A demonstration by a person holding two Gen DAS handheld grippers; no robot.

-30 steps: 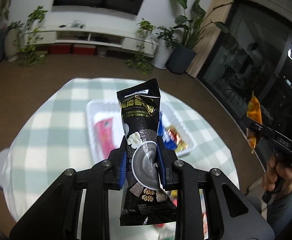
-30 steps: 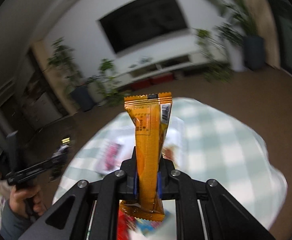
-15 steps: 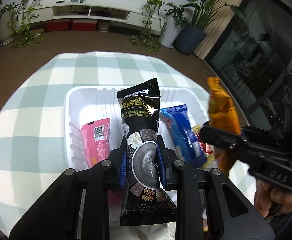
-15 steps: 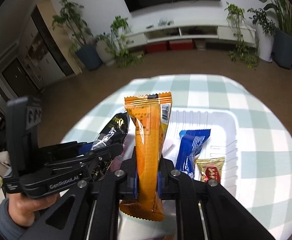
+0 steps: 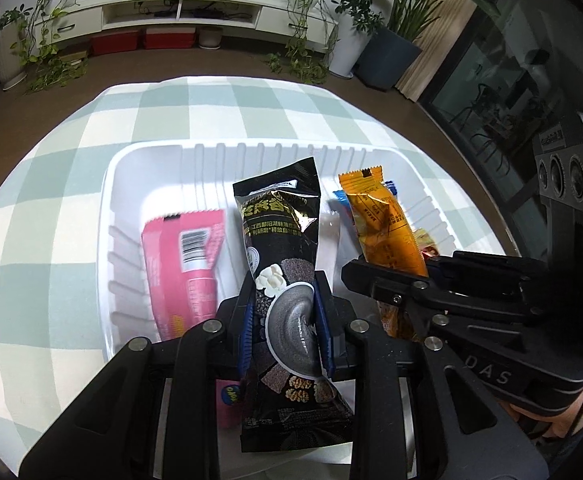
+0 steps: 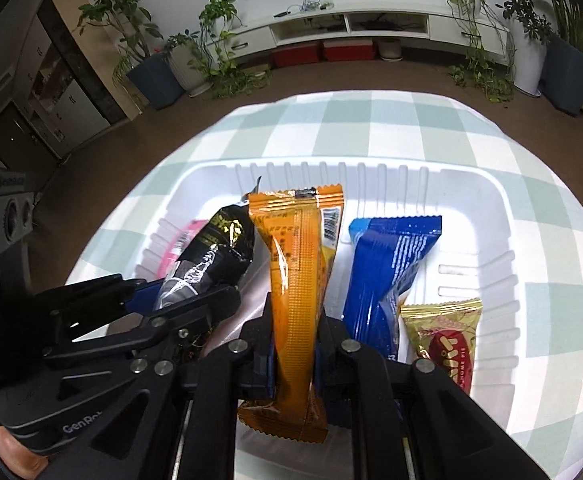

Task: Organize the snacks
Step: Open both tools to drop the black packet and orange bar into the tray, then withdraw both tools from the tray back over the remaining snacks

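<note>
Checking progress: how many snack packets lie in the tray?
3: pink at the white tray's left, blue and gold at right. Others may be hidden.

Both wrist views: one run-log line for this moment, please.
left tongs: shut on black packet | right tongs: shut on orange packet | both over white tray | neither released

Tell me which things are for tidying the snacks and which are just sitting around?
For the job: black packet, orange packet, white tray, pink packet, blue packet, gold packet.

Just around: potted plants, TV cabinet, checked tablecloth.
</note>
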